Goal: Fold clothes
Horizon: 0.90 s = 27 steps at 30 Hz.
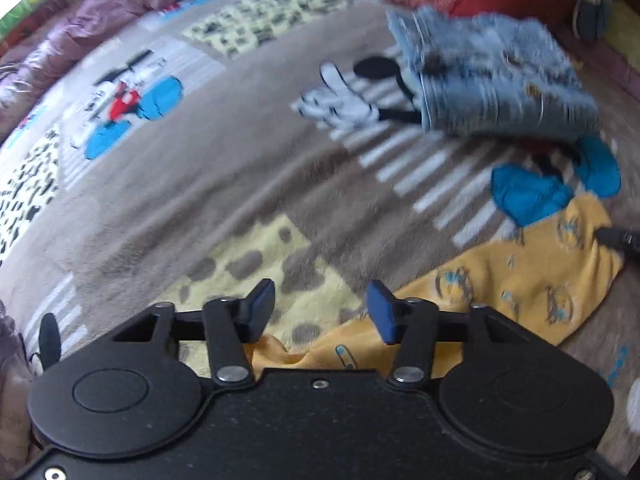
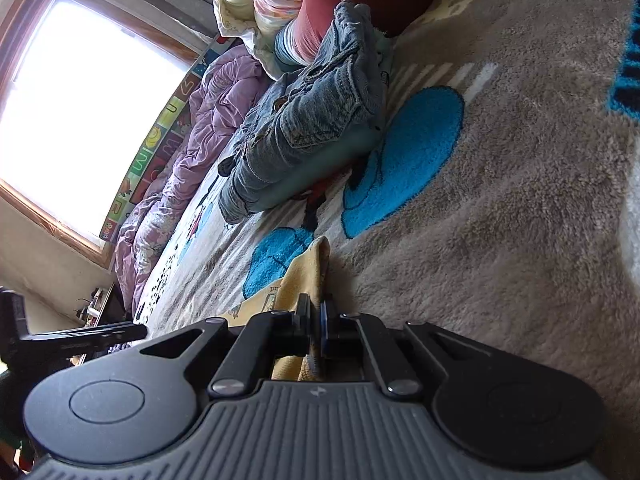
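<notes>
Pinching an edge of the yellow printed cotton garment, the right gripper has its jaws clamped; the left gripper hovers wide above it. Folded blue denim clothes sit done on the grey cartoon-print blanket; the yellow piece looks barely started.

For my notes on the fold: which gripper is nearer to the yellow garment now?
Right. The right gripper has its jaws shut on the yellow garment. The left gripper is open above the other end, not gripping it.
</notes>
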### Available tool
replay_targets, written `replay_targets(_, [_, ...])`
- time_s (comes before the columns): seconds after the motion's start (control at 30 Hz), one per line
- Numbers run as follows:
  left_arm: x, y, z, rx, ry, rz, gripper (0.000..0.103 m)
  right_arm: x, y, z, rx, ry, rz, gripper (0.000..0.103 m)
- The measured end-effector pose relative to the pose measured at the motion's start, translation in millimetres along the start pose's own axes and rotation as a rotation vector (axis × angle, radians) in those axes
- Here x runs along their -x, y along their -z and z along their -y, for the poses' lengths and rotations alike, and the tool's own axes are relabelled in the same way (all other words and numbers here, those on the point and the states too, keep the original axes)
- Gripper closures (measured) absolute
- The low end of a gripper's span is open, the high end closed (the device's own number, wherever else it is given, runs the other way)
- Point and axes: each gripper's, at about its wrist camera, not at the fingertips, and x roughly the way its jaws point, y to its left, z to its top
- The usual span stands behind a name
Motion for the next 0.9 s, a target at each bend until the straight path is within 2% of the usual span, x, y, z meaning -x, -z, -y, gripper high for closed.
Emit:
replay_targets(0.1, [-13.1, 6.4, 1.7, -0.037, 0.031, -0.062, 0.068, -0.8, 0.0, 0.1, -0.002, 0.000, 0.000, 0.098])
replay_targets(0.23, [-19.5, 14.0, 4.0, -0.076, 0.073, -0.092, 0.068, -1.2, 0.3, 0.1, -0.005, -0.001, 0.000, 0.098])
replay_targets(0.3, [-21.5, 14.7, 0.5, -0.063, 0.077, -0.098, 0.065, -1.6, 0.3, 0.0, -0.006, -0.001, 0.001, 0.098])
replay_targets(0.33, [-22.5, 14.9, -1.5, -0.055, 0.078, -0.101, 0.056, -1.2, 0.5, -0.4, -0.007, -0.001, 0.001, 0.098])
replay_targets(0.53, [-25.0, 17.0, 4.3, -0.096, 0.090, -0.107, 0.054, -2.0, -0.5, -0.4, -0.006, 0.000, 0.002, 0.099])
replay_targets(0.6, [-24.8, 16.5, 7.5, -0.111, 0.089, -0.108, 0.059, -2.6, -0.8, -0.1, -0.006, 0.000, 0.002, 0.099])
replay_targets(0.63, [-24.6, 16.3, 9.1, -0.118, 0.089, -0.108, 0.068, -3.1, -1.0, 0.4, -0.005, -0.001, 0.002, 0.099])
replay_targets(0.7, [-24.4, 15.8, 12.3, -0.132, 0.089, -0.109, 0.077, -2.9, -1.3, 0.0, -0.005, -0.001, 0.002, 0.099])
replay_targets(0.77, [-21.9, 16.2, 15.5, -0.145, 0.085, -0.102, 0.098, -2.2, -0.6, -0.2, -0.006, -0.005, 0.003, 0.099])
replay_targets(0.9, [-13.1, 17.1, 20.2, -0.168, 0.047, -0.044, 0.101, -1.6, -1.2, 0.2, -0.012, -0.018, 0.005, 0.098])
